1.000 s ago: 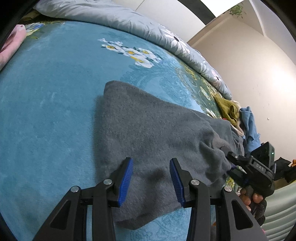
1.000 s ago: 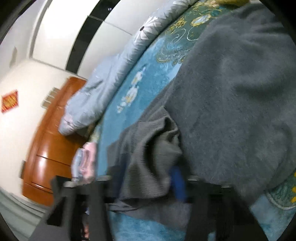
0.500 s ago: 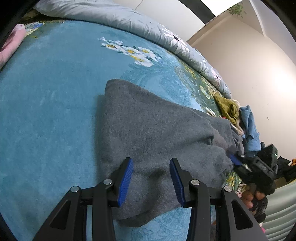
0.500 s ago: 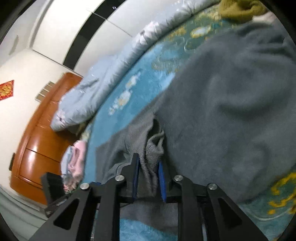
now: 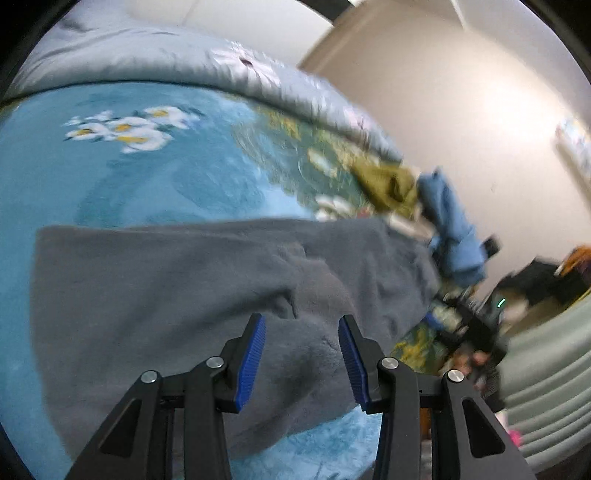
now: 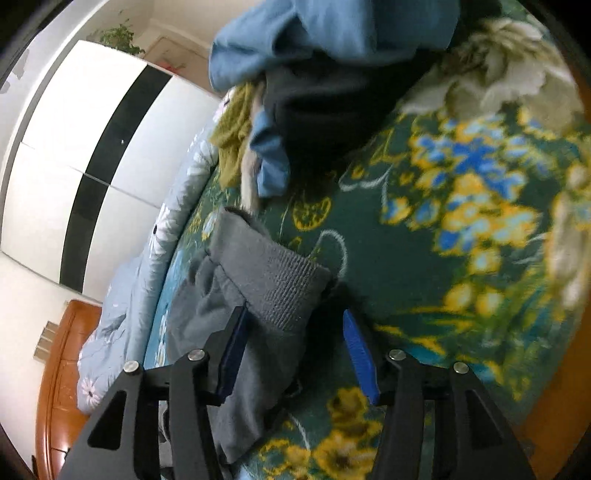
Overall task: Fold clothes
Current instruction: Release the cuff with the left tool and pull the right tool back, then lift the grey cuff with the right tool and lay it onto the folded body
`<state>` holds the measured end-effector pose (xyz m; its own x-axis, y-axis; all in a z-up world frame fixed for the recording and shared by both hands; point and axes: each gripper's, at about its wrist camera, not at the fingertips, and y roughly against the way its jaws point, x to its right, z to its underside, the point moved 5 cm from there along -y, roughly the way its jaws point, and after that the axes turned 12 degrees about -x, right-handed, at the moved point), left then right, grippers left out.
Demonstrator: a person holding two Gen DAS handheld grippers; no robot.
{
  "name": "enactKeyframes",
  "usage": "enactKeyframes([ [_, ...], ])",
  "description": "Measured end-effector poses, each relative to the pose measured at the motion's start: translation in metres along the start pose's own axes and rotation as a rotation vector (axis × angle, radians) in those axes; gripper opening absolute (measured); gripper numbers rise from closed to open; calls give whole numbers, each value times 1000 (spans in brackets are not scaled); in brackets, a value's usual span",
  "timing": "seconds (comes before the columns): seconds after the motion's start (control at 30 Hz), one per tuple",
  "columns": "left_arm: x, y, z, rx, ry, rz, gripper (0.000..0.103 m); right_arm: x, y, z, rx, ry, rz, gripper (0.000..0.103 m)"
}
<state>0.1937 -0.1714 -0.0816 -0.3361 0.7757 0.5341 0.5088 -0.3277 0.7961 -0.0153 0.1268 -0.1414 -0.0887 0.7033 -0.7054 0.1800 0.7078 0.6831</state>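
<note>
Grey garment [image 5: 177,295] spread lengthwise on the bed [image 5: 122,192], its ribbed cuff [image 6: 284,284] lying at the right-hand end over the green floral border of the blanket [image 6: 424,240]. Left claw [image 5: 301,354]: spread, empty, poised above the garment's near edge, where a raised fold runs toward the fingers; the position suits taking that edge for a fold. Right claw [image 6: 295,354]: spread, straddling the cuff end without pinching it; the left pad [image 6: 231,354] lies against the cloth, the right pad [image 6: 360,358] stands clear. Judged step: the garment is laid out straight, with no fold made yet. The claws sit at opposite ends, probably so that the cloth stays flat and taut when both ends are gripped.

Surface: soft teal blanket with white flowers, likely to drag on the fleece. A heap of unfolded clothes, blue [image 6: 332,33], olive [image 6: 232,136] and dark, lies just beyond the cuff. A pale quilt [image 5: 147,48] is bunched along the far side. Room: white wardrobe [image 6: 92,147], wooden headboard [image 6: 62,387], plain wall [image 5: 461,110].
</note>
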Motion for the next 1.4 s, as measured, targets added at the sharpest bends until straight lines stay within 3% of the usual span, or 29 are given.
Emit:
enactKeyframes([
  [0.1, -6, -29, 4, -67, 50, -36, 45, 3, -5, -4, 8, -25, -34, 54],
  [0.17, -8, -33, 4, -62, 57, -42, 46, 3, -8, -7, 8, -35, -47, 54],
  [0.3, -1, -34, 5, -79, 4, -89, 46, -2, -15, -10, 8, -27, -38, 54],
  [0.33, -3, -30, 6, -74, 7, -74, 46, -3, -16, -11, 8, -32, -39, 53],
  [0.43, -11, -14, 9, -60, 42, 10, 47, -8, -13, -15, 6, -33, -43, 30],
  [0.47, -15, -7, 11, -51, 55, 30, 47, -12, -9, -14, 11, -19, -46, 26],
  [0.6, -32, 25, 14, 18, 96, 91, 47, -48, 12, -9, 53, 77, -50, 23],
  [0.7, -47, 50, 15, 71, 121, 97, 47, -101, 25, 4, 86, 235, -9, 23],
  [0.97, -102, 95, 22, 186, 243, 109, 47, -266, 35, 87, 113, 737, 23, 22],
  [1.17, -137, 111, 35, 226, 329, 123, 47, -332, -14, 196, -16, 1045, 38, 22],
  [1.27, -149, 115, 43, 229, 348, 129, 47, -345, -59, 258, -124, 1190, 79, 22],
  [1.4, -145, 115, 41, 222, 327, 139, 47, -319, -112, 307, -243, 1290, 159, 22],
])
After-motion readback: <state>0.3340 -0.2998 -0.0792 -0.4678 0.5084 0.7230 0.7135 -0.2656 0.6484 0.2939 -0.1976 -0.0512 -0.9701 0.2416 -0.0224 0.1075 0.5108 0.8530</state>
